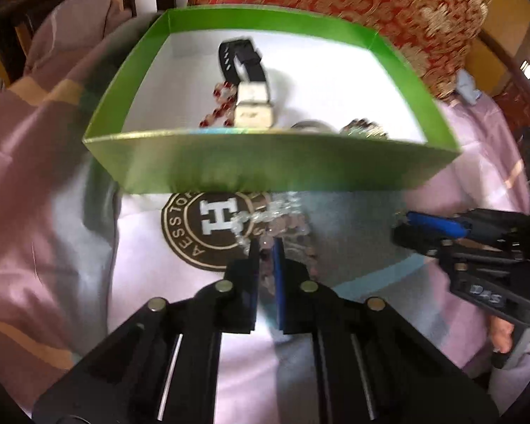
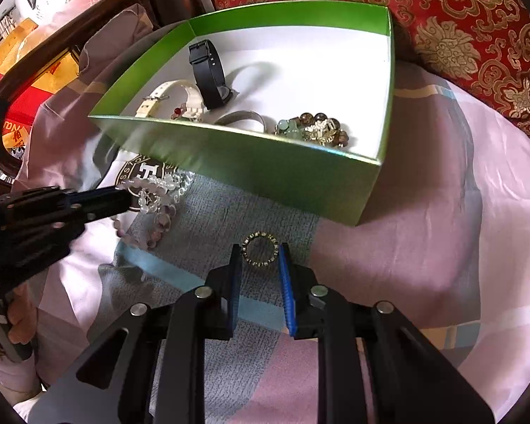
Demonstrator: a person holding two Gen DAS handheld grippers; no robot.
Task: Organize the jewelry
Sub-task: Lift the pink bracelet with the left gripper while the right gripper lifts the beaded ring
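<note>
Left tool clenches a clear bead bracelet before the green box; right tool, released, flanks a flat-lying ring. Watches lie inside.

Home, likely a bedroom or sitting room: pink bedsheet as work surface, red-gold brocade cushion behind, dark wooden frame, green box of watches and bracelets.
</note>
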